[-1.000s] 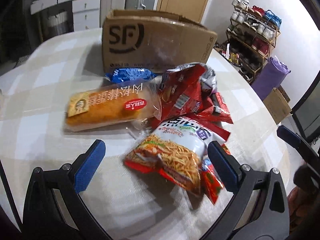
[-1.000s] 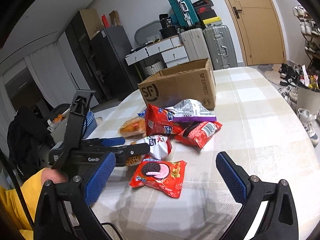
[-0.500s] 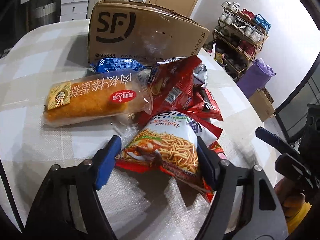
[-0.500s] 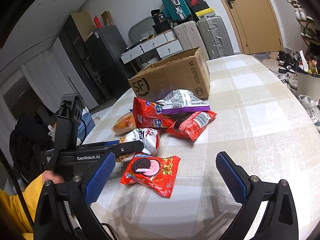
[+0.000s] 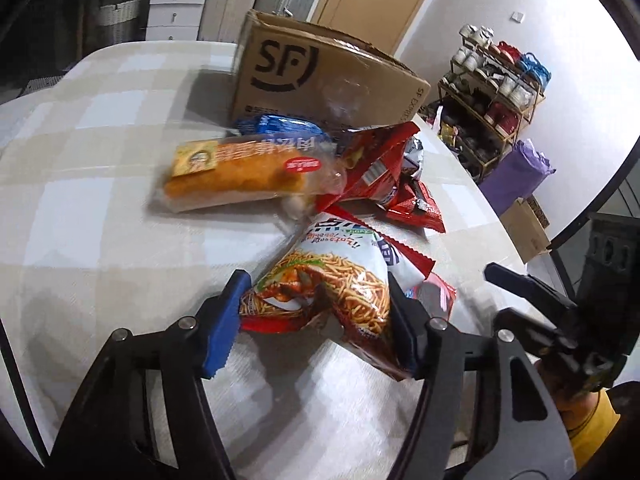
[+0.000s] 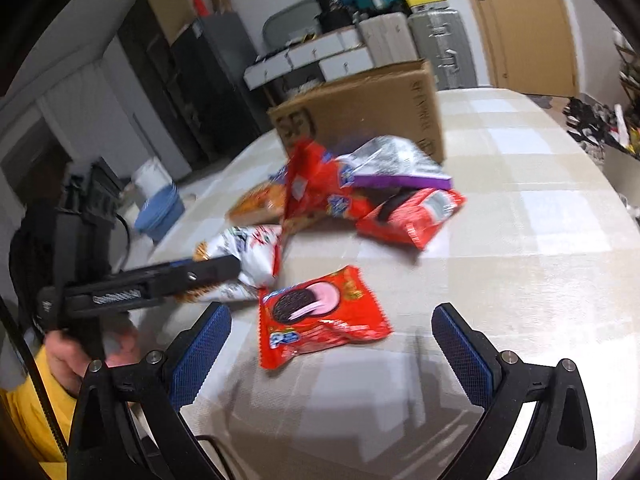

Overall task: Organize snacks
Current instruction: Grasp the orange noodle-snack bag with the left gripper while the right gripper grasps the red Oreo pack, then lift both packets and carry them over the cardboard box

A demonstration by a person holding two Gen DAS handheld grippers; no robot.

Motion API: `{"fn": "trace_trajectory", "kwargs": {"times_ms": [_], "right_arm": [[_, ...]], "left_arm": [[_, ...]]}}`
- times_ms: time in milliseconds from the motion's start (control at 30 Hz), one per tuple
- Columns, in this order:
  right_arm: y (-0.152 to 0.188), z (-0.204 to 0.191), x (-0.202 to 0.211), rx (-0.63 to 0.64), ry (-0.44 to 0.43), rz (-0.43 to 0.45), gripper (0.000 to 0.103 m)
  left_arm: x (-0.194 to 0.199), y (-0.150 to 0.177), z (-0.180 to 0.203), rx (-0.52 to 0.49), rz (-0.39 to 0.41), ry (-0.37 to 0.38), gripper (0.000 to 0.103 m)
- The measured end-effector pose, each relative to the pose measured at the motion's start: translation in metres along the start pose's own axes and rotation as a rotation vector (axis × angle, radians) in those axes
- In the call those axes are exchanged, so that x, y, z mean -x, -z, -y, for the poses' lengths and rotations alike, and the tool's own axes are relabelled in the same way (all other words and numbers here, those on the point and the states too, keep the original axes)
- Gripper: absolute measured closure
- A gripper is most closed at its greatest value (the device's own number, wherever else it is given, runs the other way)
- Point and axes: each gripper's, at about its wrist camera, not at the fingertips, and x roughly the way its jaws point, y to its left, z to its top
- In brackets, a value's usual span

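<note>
My left gripper (image 5: 316, 320) is shut on a white and red snack bag with fried sticks pictured on it (image 5: 332, 276), its blue pads pressing both sides and crumpling it. The same bag shows in the right wrist view (image 6: 252, 248), held by the left gripper (image 6: 216, 268). Behind it lie a wrapped bread loaf (image 5: 240, 176), a blue packet (image 5: 276, 126) and red bags (image 5: 380, 168). An open cardboard box (image 5: 320, 76) stands behind the pile. My right gripper (image 6: 332, 340) is open just in front of a red Oreo packet (image 6: 320, 312).
A silver and purple bag (image 6: 396, 164) and a red bag (image 6: 416, 212) lie by the box (image 6: 360, 112). The round table (image 5: 100, 200) has a checked cloth. A shoe rack (image 5: 492, 92) and suitcases (image 6: 440, 48) stand beyond the table.
My left gripper has closed on the stick snack bag and squeezed it. My right gripper has moved closer to the Oreo packet and stays open.
</note>
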Motion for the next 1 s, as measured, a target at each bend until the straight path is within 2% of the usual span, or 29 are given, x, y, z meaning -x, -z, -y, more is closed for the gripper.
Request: {"fn": "trace_trajectory", "kwargs": {"times_ms": [167,300,367,400,433,467,500,567,600,767,1000], "right_arm": [[-0.007,-0.020,-0.028,0.119,0.048,-0.074,0.001],[-0.009,-0.015,-0.050,0.077,0.074,-0.146,0.001],[-0.010,-0.019,-0.053,0.102,0.095,-0.149,0.001],[-0.010,-0.021,-0.054,0.109,0.110,-0.156,0.003],[-0.010,-0.023,-0.055,0.124,0.139,-0.155,0.012],[-0.009,-0.025,-0.056,0.136,0.164,-0.155,0.017],[-0.010,-0.026,-0.055,0.146,0.170,-0.157,0.026],[-0.011,-0.025,-0.053,0.130,0.147,-0.157,0.036],[-0.012,-0.024,-0.053,0.121,0.140,-0.156,0.046],[-0.010,-0.016,-0.043,0.054,0.085,-0.132,0.050],[-0.009,-0.023,-0.003,0.072,0.046,-0.040,0.050]], "left_arm": [[0.042,0.027,-0.024,0.024,0.047,-0.001,0.041],[0.071,0.036,-0.037,0.025,0.079,0.014,0.041],[0.085,0.041,-0.041,0.017,0.099,0.004,0.041],[0.089,0.042,-0.041,0.014,0.104,0.004,0.041],[0.094,0.043,-0.043,0.029,0.146,0.027,0.041],[0.099,0.044,-0.045,0.035,0.151,0.033,0.041],[0.103,0.046,-0.047,0.040,0.153,0.038,0.041],[0.109,0.047,-0.049,0.047,0.161,0.044,0.041],[0.111,0.048,-0.049,0.048,0.164,0.047,0.041],[0.121,0.053,-0.043,0.034,0.181,0.063,0.041],[0.142,0.058,-0.031,0.007,0.212,0.061,0.041]]}}
